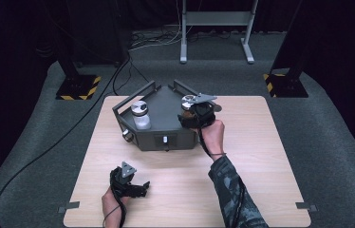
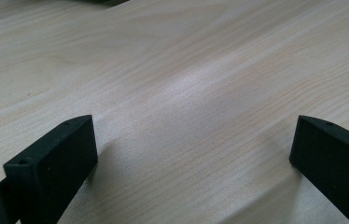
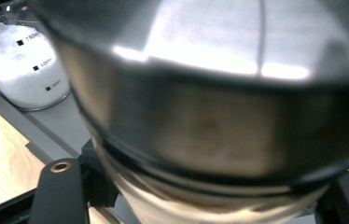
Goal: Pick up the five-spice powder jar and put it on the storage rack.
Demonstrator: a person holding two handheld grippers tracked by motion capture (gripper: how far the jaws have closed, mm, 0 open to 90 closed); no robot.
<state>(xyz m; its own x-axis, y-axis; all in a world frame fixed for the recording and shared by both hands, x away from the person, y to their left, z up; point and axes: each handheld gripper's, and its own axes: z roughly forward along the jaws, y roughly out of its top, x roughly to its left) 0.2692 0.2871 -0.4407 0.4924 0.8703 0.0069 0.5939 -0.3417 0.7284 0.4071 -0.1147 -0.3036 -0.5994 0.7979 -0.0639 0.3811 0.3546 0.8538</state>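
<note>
Gripped and ready, by the look of it, with the carrying left to do. Right tongs (image 1: 195, 114) clenched on the lidded jar (image 3: 200, 140), jaws pressing either side of the glass just beneath the broad metal lid, seen very close and blurred from the right gripper view. Hard to tell whether lifted clear of the dark tray (image 1: 166, 130) or resting on its floor; in any case over the tray's right corner, directly between those jaws. Beyond the held jar and off to the left of the right tongs, a second jar of white granules (image 1: 141, 114), upright in the same tray, apart from both tongs and untouched. Left tongs (image 2: 193, 154) released, jaws standing wide with nothing but bare wood of the table (image 2: 186, 70) between them, low over the near edge and well apart from tray and jars alike. Judged from this: reach and grasp on the first jar done; lifting it out and setting it down on the table likely next, then probably the same for the white-filled one. Nothing yet placed outside the tray. Worth watching the grip, since a hold just under the lid on smooth glass could slip or let the jar swing once raised.
</note>
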